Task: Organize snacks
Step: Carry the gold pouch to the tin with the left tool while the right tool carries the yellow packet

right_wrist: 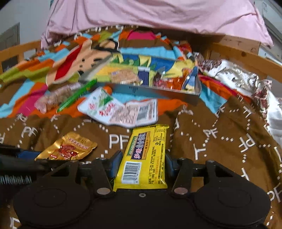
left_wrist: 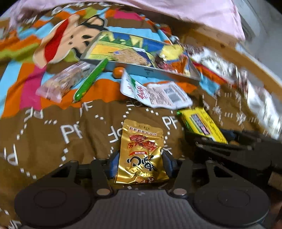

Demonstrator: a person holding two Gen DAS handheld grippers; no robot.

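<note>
My left gripper [left_wrist: 140, 161] is shut on a gold snack pouch [left_wrist: 141, 149], held just above the brown bedspread. My right gripper [right_wrist: 141, 163] is shut on a yellow snack bar packet [right_wrist: 143, 156]. In the right wrist view the gold pouch [right_wrist: 67, 147] shows at the left in the other gripper. In the left wrist view the yellow packet [left_wrist: 202, 124] shows at the right. A metal tray [left_wrist: 146, 69] with several snacks lies ahead on the bed; it also shows in the right wrist view [right_wrist: 158, 91].
On the bedspread before the tray lie a white pouch [left_wrist: 155, 93], a green stick [left_wrist: 90, 81], a clear nut bag [left_wrist: 61, 81] and an orange ball [left_wrist: 118, 72]. A pink pillow [right_wrist: 155, 15] lies behind. A wooden bed rail [right_wrist: 246, 54] and a patterned cloth [right_wrist: 236, 75] are at right.
</note>
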